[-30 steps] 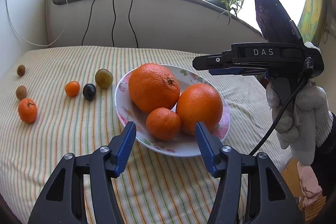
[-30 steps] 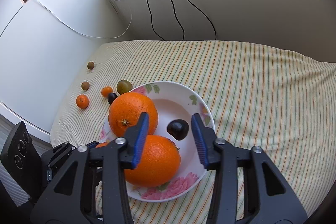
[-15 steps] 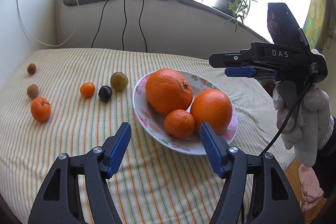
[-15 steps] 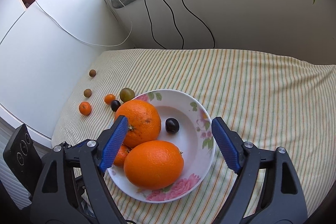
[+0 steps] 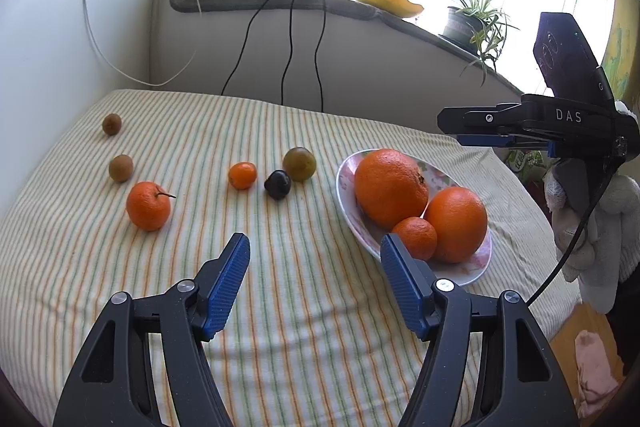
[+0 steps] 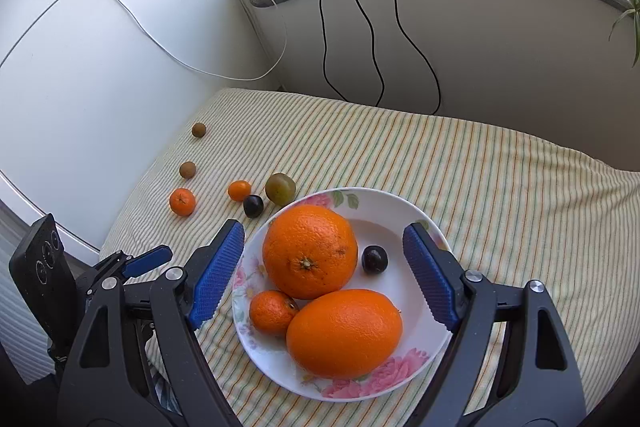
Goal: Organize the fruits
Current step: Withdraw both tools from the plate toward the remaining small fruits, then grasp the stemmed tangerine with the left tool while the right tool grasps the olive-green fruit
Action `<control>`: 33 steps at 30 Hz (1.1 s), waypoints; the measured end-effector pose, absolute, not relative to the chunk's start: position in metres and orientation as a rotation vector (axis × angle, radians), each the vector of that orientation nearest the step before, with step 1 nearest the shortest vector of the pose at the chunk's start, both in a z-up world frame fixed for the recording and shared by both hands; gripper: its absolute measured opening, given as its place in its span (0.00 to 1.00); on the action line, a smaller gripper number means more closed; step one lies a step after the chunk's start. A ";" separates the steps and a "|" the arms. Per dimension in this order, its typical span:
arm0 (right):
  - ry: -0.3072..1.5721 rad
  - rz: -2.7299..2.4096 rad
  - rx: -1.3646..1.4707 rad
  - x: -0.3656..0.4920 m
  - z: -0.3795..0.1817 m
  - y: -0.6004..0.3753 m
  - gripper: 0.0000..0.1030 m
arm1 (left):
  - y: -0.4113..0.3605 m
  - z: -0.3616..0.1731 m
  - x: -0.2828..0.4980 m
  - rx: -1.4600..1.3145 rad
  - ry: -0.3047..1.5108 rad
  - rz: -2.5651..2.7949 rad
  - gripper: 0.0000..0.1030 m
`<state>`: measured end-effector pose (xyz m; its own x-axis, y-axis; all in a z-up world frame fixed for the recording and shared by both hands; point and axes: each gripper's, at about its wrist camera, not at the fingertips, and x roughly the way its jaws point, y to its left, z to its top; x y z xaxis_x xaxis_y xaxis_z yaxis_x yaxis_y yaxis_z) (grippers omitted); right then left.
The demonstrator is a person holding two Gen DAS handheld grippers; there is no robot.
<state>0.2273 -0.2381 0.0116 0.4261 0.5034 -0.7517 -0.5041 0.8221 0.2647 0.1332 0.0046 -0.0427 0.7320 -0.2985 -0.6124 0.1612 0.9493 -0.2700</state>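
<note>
Your floral plate (image 6: 430, 361) holds two large oranges (image 6: 310, 251), a small mandarin (image 6: 273, 312) and a dark plum (image 6: 375, 259). Six small fruits (image 5: 148, 205) lie loose on the striped cloth. Your right gripper (image 6: 324, 273) and left gripper (image 5: 316, 281) both gape empty.
</note>
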 end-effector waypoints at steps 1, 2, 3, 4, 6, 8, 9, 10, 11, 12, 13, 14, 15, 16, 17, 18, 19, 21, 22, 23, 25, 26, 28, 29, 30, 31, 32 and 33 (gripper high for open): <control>0.940 0.634 -0.007 0.228 0.012 -0.234 0.82 | 0.010 -0.043 0.132 -0.209 0.704 -0.246 0.66; 0.941 0.638 -0.013 0.229 0.013 -0.229 0.82 | 0.016 -0.043 0.132 -0.212 0.703 -0.237 0.66; 0.941 0.642 -0.019 0.231 0.014 -0.225 0.82 | 0.021 -0.043 0.131 -0.215 0.701 -0.227 0.66; 0.943 0.649 -0.024 0.233 0.014 -0.220 0.82 | 0.026 -0.043 0.131 -0.217 0.700 -0.217 0.66; 0.956 0.665 -0.029 0.237 0.013 -0.210 0.82 | 0.036 -0.044 0.131 -0.224 0.698 -0.197 0.66; 0.969 0.675 -0.033 0.242 0.012 -0.201 0.82 | 0.049 -0.045 0.133 -0.231 0.698 -0.178 0.66; 0.976 0.680 -0.036 0.244 0.010 -0.197 0.82 | 0.054 -0.045 0.133 -0.234 0.698 -0.168 0.66; 0.984 0.686 -0.039 0.246 0.009 -0.192 0.82 | 0.058 -0.046 0.134 -0.236 0.699 -0.158 0.66; 0.995 0.693 -0.039 0.249 0.007 -0.187 0.82 | 0.063 -0.046 0.137 -0.236 0.700 -0.148 0.66; 1.009 0.700 -0.038 0.251 0.004 -0.183 0.82 | 0.067 -0.046 0.139 -0.233 0.702 -0.138 0.66; 1.025 0.711 -0.036 0.255 0.002 -0.178 0.82 | 0.070 -0.047 0.141 -0.229 0.703 -0.130 0.66; 1.039 0.718 -0.037 0.258 -0.001 -0.174 0.82 | 0.073 -0.047 0.143 -0.226 0.704 -0.124 0.66; 1.050 0.721 -0.041 0.260 -0.003 -0.169 0.81 | 0.077 -0.048 0.144 -0.222 0.707 -0.120 0.66; 1.059 0.722 -0.048 0.261 -0.005 -0.165 0.80 | 0.079 -0.049 0.146 -0.218 0.710 -0.117 0.66; 1.069 0.722 -0.056 0.264 -0.008 -0.159 0.78 | 0.082 -0.049 0.148 -0.214 0.713 -0.115 0.66; 1.081 0.722 -0.062 0.266 -0.010 -0.155 0.76 | 0.084 -0.050 0.151 -0.211 0.717 -0.112 0.66; 1.095 0.719 -0.065 0.269 -0.013 -0.152 0.74 | 0.085 -0.051 0.153 -0.206 0.721 -0.112 0.66; 1.121 0.717 -0.068 0.274 -0.018 -0.146 0.69 | 0.085 -0.052 0.158 -0.191 0.727 -0.112 0.65; 1.133 0.714 -0.071 0.277 -0.021 -0.143 0.67 | 0.086 -0.053 0.160 -0.186 0.732 -0.114 0.63; 1.144 0.709 -0.074 0.279 -0.023 -0.140 0.62 | 0.086 -0.054 0.163 -0.182 0.737 -0.118 0.60; 1.166 0.700 -0.079 0.284 -0.028 -0.135 0.55 | 0.085 -0.055 0.167 -0.170 0.745 -0.122 0.57; 1.175 0.696 -0.084 0.287 -0.032 -0.130 0.52 | 0.084 -0.056 0.169 -0.164 0.750 -0.124 0.54; 1.187 0.682 -0.102 0.290 -0.037 -0.124 0.51 | 0.083 -0.057 0.172 -0.153 0.754 -0.132 0.52; 1.191 0.674 -0.112 0.291 -0.039 -0.121 0.51 | 0.083 -0.057 0.173 -0.147 0.756 -0.135 0.51; 1.196 0.670 -0.122 0.292 -0.042 -0.118 0.50 | 0.082 -0.058 0.175 -0.143 0.759 -0.138 0.51; 1.201 0.667 -0.131 0.293 -0.044 -0.116 0.49 | 0.082 -0.059 0.176 -0.141 0.764 -0.143 0.50; 1.206 0.663 -0.141 0.294 -0.046 -0.114 0.49 | 0.082 -0.060 0.178 -0.139 0.770 -0.147 0.49; 1.209 0.659 -0.154 0.295 -0.047 -0.112 0.48 | 0.082 -0.062 0.180 -0.138 0.776 -0.148 0.49</control>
